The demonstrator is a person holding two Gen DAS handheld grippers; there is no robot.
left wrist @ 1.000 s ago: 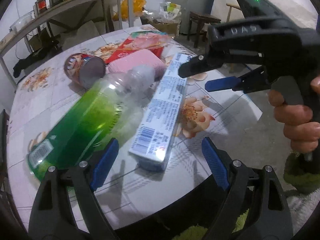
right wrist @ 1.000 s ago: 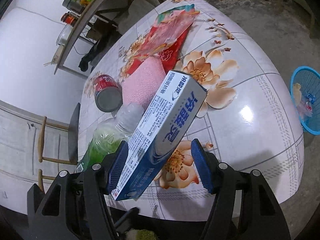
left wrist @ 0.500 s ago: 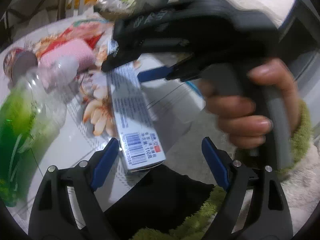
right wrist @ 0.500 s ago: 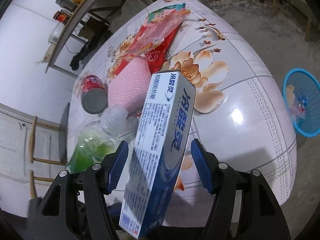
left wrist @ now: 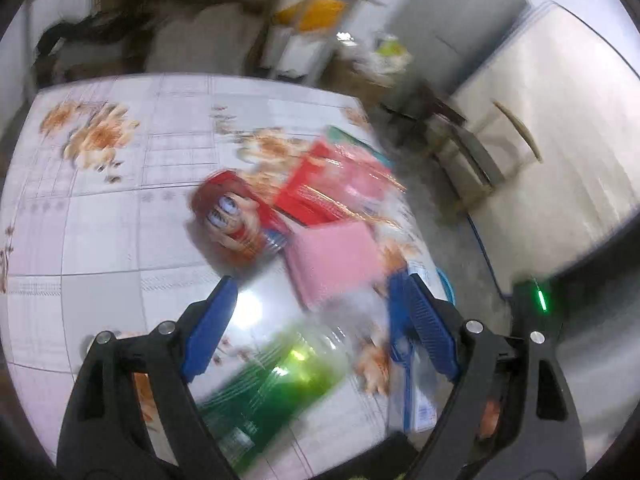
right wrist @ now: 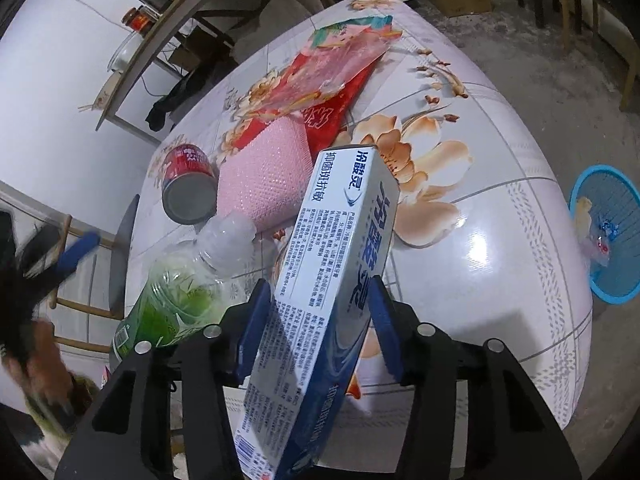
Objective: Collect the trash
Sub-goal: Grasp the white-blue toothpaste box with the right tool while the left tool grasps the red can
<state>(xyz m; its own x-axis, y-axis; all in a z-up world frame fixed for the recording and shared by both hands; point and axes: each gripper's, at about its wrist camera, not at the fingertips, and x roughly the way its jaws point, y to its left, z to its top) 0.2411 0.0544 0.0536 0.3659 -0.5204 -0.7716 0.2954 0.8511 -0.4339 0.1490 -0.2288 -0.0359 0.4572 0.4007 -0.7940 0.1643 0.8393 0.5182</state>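
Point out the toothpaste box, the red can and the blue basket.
toothpaste box (right wrist: 340, 264): right wrist view, on its printed side panel.
red can (right wrist: 188, 168): right wrist view, on its red side wall.
blue basket (right wrist: 614, 294): right wrist view, on its near rim.

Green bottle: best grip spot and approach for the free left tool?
Take the green bottle across its labelled mid-body, jaws on either side of its long axis, coming down from above. It lies on its side on the table, cap toward the pink sponge, so the round body is open on both flanks. The left tool already hangs open over it.
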